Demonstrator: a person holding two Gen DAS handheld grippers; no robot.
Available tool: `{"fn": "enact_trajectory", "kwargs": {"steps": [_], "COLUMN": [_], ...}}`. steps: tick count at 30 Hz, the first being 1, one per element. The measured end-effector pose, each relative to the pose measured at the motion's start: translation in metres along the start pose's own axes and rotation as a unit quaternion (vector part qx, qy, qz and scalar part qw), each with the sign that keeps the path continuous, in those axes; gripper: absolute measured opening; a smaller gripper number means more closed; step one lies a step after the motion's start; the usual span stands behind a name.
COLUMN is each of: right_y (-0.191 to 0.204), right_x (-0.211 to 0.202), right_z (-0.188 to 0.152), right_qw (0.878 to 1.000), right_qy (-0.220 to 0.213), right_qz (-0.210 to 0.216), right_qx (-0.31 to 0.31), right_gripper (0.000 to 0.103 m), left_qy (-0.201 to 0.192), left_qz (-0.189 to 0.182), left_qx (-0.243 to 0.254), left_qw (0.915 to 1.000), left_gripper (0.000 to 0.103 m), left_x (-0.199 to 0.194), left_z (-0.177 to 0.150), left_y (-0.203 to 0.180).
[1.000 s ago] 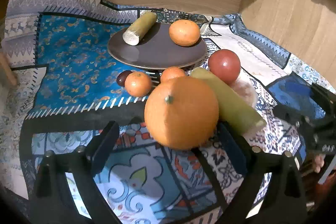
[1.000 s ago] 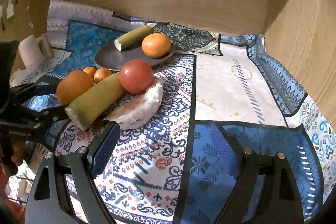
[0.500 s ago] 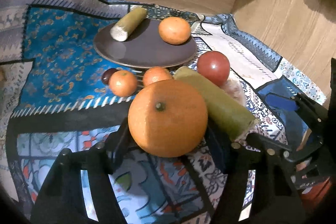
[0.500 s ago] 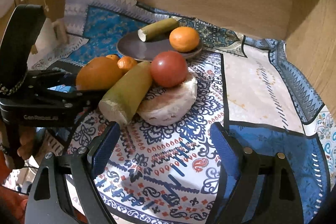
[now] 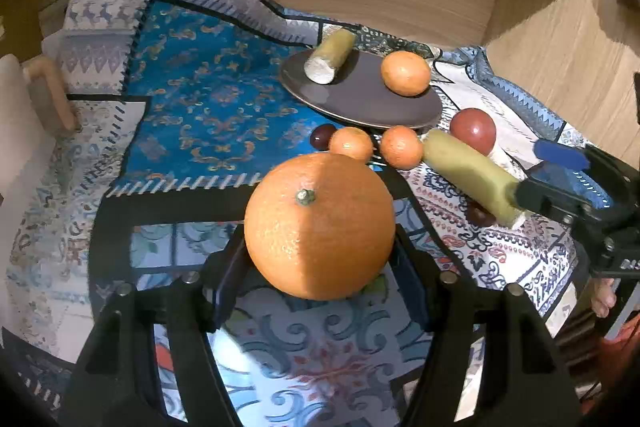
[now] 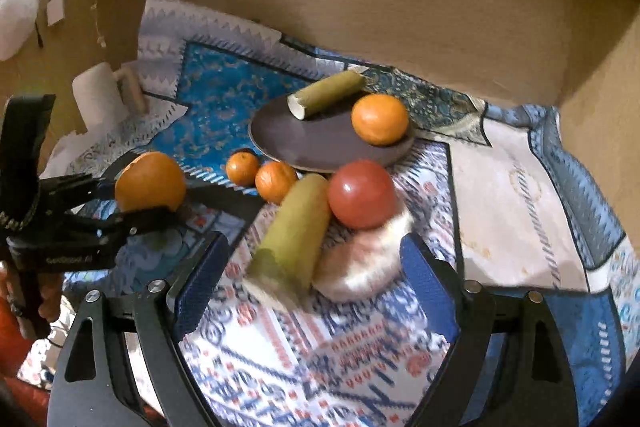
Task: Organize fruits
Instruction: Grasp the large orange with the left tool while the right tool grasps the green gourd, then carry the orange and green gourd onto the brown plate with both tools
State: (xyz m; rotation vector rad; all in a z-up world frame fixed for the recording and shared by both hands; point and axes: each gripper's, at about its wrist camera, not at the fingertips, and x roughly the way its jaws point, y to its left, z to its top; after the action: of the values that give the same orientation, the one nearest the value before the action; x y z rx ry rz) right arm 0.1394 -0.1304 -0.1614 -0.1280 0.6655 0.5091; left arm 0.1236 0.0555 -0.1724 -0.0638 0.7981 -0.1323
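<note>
Left wrist view: my left tool [image 5: 320,259] clamps the big orange [image 5: 319,225] (stem up); right tool [image 6: 316,283] gapes wide, holding nothing.

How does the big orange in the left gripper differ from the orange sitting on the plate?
The big orange is clamped in the left gripper, off the cloth; the plate orange rests free on the dark plate. The big orange shows a green stem button; none shows on the plate orange. The plate orange sits beside a green stalk piece; the big orange touches no other fruit. Both are round and orange.
</note>
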Motion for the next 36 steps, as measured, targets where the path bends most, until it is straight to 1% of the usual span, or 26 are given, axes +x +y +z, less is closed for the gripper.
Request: {"fn": "enact_trajectory", "kwargs": {"steps": [4,8,11,15,19,22,25,28,34,36], "right_y": [0.009,0.012,0.008,0.001,0.0,-0.002,-0.009,-0.012,-0.003,-0.003], "right_x": [0.018,0.033,0.04,0.045,0.05,0.054,0.056,0.055,0.042,0.037], "right_z": [0.003,0.0,-0.001,0.002,0.005,0.007,0.008,0.008,0.008,0.01], "right_qw": [1.0,0.999,0.998,0.997,0.996,0.996,0.994,0.994,0.997,0.997], "right_qy": [0.026,0.053,0.066,0.072,0.08,0.083,0.085,0.082,0.063,0.056], "right_qz": [0.006,0.006,0.002,0.01,0.014,0.019,0.034,0.043,0.037,0.041], "right_qx": [-0.003,-0.002,0.009,0.023,0.026,0.031,0.053,0.064,0.034,0.032], "right_gripper": [0.084,0.062,0.053,0.051,0.05,0.04,0.035,0.034,0.034,0.034], "left_qy": [-0.009,-0.007,-0.01,-0.013,-0.013,-0.012,-0.008,-0.007,-0.018,-0.018], "left_qz": [0.013,0.0,0.0,0.011,0.009,0.004,0.0,0.001,0.014,0.012], "left_qx": [0.002,-0.008,-0.004,0.008,0.013,0.008,-0.001,0.0,-0.003,-0.003], "left_qw": [0.9999,0.9999,0.9999,0.9998,0.9998,0.9999,1.0,1.0,0.9997,0.9998], "left_gripper": [0.067,0.067,0.067,0.068,0.068,0.068,0.068,0.068,0.068,0.067], "left_x": [-0.004,-0.002,-0.001,0.002,0.006,0.009,0.012,0.015,0.019,0.019], "left_z": [-0.001,-0.003,-0.004,-0.003,0.0,0.005,0.009,0.012,0.014,0.015], "left_y": [0.008,0.015,0.015,0.009,0.009,0.01,0.012,0.012,0.008,0.007]}}
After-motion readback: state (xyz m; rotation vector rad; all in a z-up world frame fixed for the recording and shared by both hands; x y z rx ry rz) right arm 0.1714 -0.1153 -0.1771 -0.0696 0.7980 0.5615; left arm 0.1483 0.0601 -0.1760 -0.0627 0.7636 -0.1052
